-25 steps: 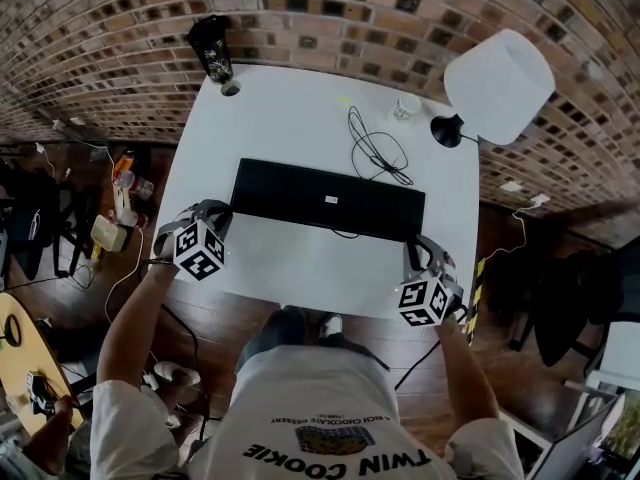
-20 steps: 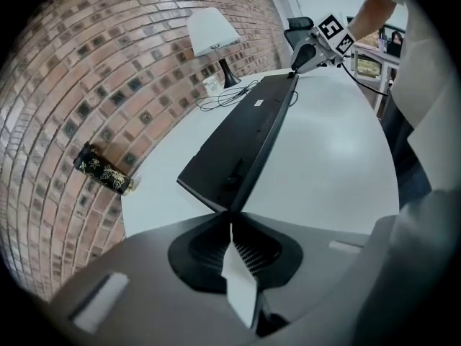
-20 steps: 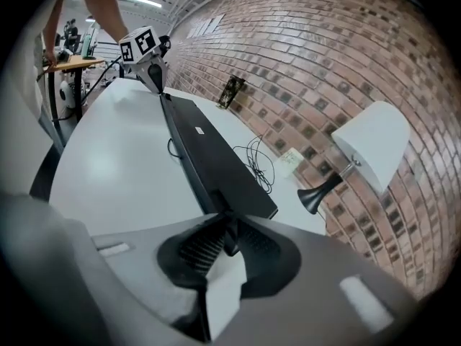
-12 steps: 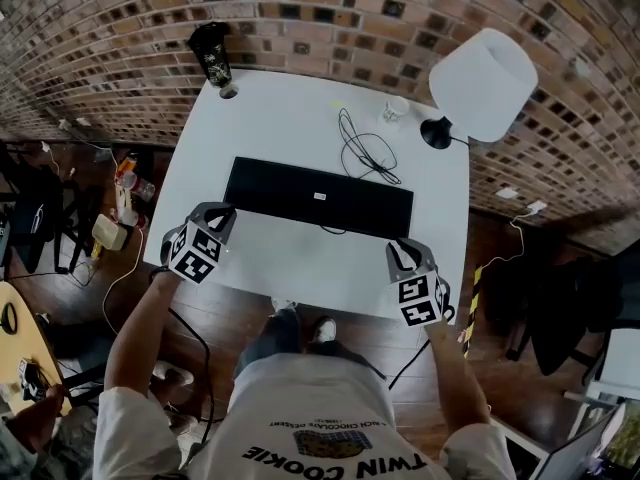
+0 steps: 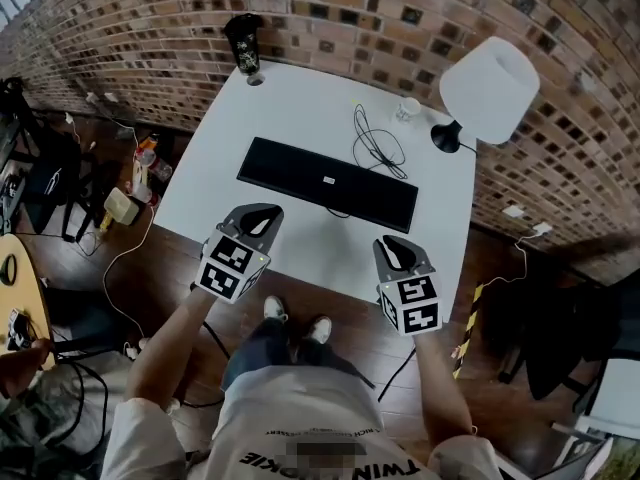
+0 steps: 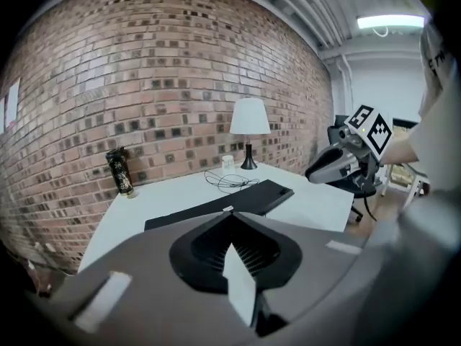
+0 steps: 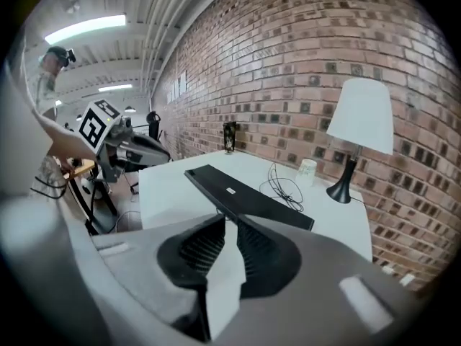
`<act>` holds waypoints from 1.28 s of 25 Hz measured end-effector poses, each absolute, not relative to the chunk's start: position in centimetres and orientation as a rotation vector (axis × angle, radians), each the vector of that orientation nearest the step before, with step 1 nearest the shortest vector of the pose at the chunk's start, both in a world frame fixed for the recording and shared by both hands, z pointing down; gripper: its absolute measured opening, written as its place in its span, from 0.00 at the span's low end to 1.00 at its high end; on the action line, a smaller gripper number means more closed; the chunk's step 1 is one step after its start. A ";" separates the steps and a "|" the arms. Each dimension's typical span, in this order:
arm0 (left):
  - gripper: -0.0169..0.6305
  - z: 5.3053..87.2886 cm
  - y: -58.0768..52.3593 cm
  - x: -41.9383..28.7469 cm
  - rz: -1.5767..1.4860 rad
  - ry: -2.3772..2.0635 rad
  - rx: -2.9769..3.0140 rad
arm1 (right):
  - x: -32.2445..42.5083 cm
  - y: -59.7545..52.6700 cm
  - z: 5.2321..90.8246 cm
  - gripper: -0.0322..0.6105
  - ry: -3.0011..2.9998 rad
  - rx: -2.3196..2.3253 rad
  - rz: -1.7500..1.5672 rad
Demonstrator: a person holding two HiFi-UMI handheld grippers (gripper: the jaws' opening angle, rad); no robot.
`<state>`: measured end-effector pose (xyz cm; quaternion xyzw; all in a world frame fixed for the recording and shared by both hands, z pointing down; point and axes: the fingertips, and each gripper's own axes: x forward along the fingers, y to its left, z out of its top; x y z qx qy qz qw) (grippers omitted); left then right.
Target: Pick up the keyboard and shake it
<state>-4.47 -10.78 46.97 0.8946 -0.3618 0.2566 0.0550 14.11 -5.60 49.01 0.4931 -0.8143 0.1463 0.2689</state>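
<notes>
I have the keyboard (image 5: pixel 327 183) lying flat across the middle of the white bench (image 5: pixel 300 103), clear of both claws. My left claw (image 5: pixel 256 212) hangs over the near left edge, jaws pressed together on nothing. My right claw (image 5: pixel 394 244) hangs over the near right edge, jaws a narrow slit apart and empty. A lamp (image 5: pixel 490 88) stands far right, with a loose cable (image 5: pixel 378 148) just beyond the keyboard.

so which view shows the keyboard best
The head view: the keyboard shows whole from above, with both ends clear on the table. The left gripper view sees it low and foreshortened, with its near edge partly cut off. The right gripper view looks along its length, with the near side partly hidden.
</notes>
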 end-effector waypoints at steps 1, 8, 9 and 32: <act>0.04 46.4 -9.9 -4.2 0.738 -1.111 2.708 | 13.4 -5.2 48.2 0.13 -2.224 1.340 0.410; 0.04 43.9 -3.6 -4.1 0.562 -1.231 2.654 | 8.2 -2.1 44.6 0.08 -2.387 1.410 0.487; 0.04 43.7 -2.6 -4.2 0.544 -1.236 2.648 | 7.3 -1.5 44.4 0.08 -2.400 1.409 0.491; 0.04 41.5 14.2 -4.8 0.329 -1.343 2.497 | -0.5 14.4 42.3 0.05 -2.461 1.442 0.520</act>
